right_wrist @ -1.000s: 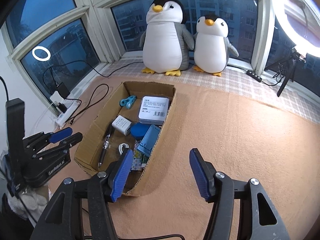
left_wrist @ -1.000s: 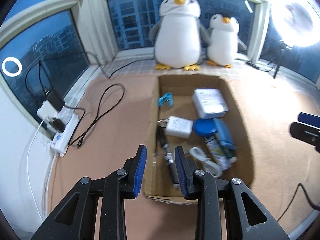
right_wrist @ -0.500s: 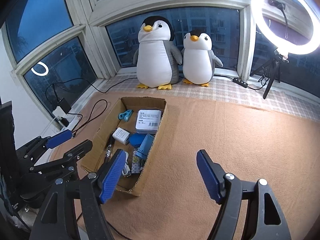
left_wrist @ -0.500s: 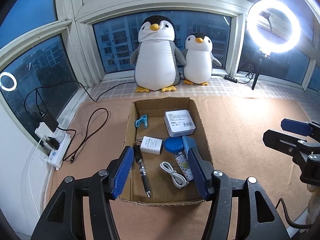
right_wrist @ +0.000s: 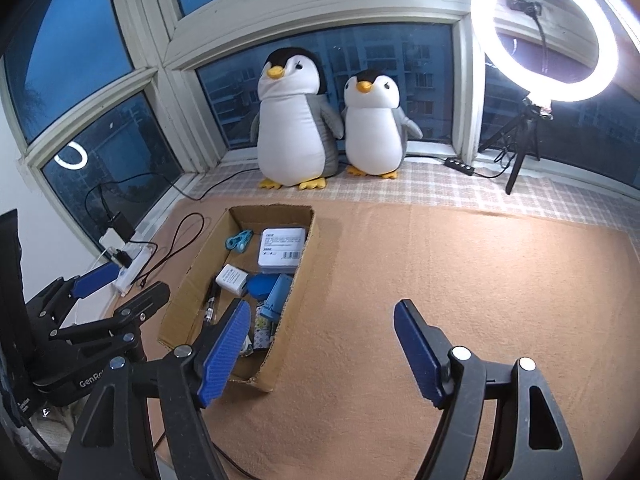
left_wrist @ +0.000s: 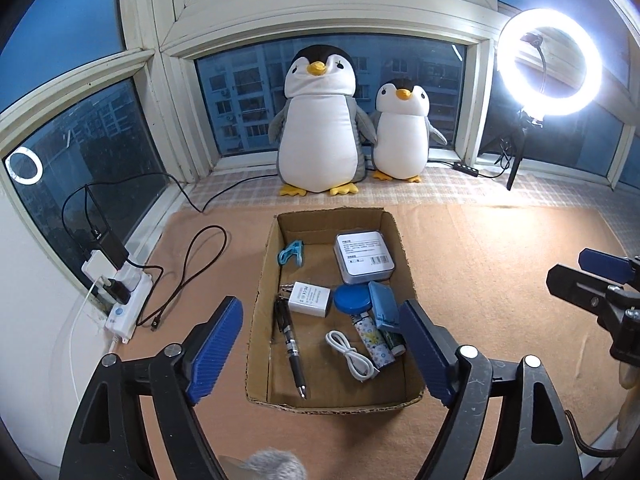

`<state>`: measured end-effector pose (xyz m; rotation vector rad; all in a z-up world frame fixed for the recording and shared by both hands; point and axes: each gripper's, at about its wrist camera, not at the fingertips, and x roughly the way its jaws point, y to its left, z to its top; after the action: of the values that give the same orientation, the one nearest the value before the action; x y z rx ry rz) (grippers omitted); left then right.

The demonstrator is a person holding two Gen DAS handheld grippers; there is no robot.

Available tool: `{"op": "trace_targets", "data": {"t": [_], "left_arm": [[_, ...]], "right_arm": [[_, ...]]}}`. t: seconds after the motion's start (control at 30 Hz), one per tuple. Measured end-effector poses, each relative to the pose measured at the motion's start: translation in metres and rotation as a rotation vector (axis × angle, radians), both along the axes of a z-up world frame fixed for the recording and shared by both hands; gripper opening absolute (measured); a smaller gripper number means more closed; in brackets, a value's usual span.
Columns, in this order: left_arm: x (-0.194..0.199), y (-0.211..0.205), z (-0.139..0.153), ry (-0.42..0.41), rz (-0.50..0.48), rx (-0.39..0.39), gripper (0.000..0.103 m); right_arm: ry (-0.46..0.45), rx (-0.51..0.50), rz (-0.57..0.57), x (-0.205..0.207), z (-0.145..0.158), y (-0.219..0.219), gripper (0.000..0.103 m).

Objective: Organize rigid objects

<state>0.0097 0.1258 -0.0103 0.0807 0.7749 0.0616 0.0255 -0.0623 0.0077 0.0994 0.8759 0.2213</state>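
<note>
1. We see the left gripper [left_wrist: 320,344] tilted downward, its black frame filling the bottom of its own wrist view.
2. Its jaws have just been opening and now stand wide apart; the blue pads [left_wrist: 218,344] press on nothing, and nothing is gripped between them.
3. The right gripper [right_wrist: 320,346] is likewise pitched downward, jaws spread with nothing between the blue pads [right_wrist: 416,350].
4. In the left wrist view the right gripper shows at the right edge; in the right wrist view the left gripper shows at the left edge, so the two are held side by side, well apart.
</note>
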Motion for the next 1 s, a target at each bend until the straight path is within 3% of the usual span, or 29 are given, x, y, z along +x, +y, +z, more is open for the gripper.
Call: {"op": "trace_targets", "data": {"t": [0.2, 1.0], "left_arm": [[-0.0032, -0.0039, 0.0028, -0.006, -0.011, -0.008, 0.090], [-0.0045, -0.0038, 0.0018, 0.005, -0.007, -0.018, 0.091]], "right_arm": [[-0.002, 0.008, -0.013, -0.0012, 0.0008, -0.0044, 0.073], [0.010, 0.014, -0.004, -0.0001, -0.0014, -0.0052, 0.074]]}}
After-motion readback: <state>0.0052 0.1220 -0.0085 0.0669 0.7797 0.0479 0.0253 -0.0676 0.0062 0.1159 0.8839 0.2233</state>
